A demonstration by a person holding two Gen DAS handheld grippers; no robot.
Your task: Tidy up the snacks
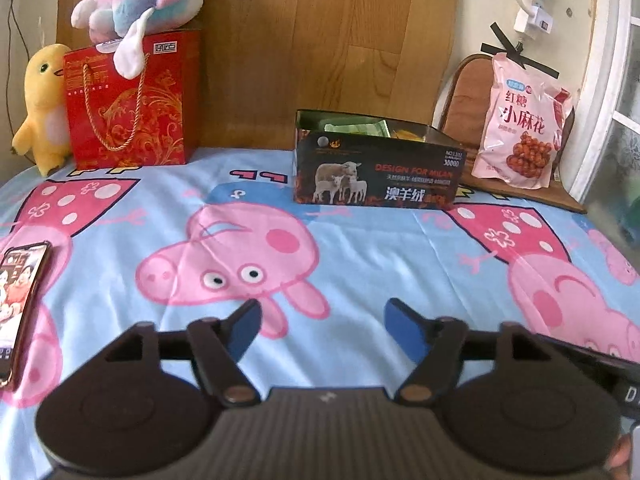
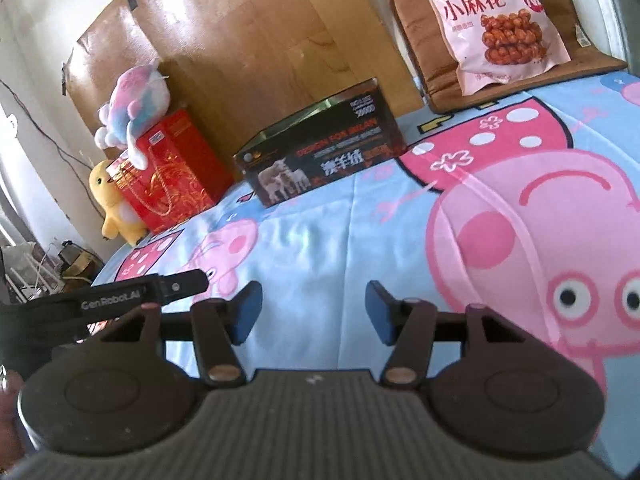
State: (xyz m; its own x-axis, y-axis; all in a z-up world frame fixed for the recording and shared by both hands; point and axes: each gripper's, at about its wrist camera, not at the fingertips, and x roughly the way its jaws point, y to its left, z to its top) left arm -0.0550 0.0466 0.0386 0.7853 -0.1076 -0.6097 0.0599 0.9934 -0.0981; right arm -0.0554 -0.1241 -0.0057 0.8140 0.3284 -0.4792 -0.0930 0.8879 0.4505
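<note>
A black open-topped box (image 1: 378, 174) with sheep pictures stands at the back of the cartoon-pig sheet, with green and yellow packets (image 1: 362, 127) showing inside; in the right wrist view the box (image 2: 320, 156) sits at middle left. A pink snack bag (image 1: 520, 128) leans upright on a brown cushion at the back right, and the same bag (image 2: 488, 20) fills the top of the right wrist view. My left gripper (image 1: 322, 326) hangs open over the bare sheet, nothing between its blue pads. My right gripper (image 2: 314, 312) is open too, holding nothing, well short of the box.
A red gift bag (image 1: 132, 108) stands back left with a pastel plush (image 1: 144, 4) on top and a yellow plush (image 1: 42, 108) beside it. A phone (image 1: 20, 304) lies at the left edge. A wooden board (image 1: 320, 40) backs the bed. The other gripper's body (image 2: 108, 300) shows at left.
</note>
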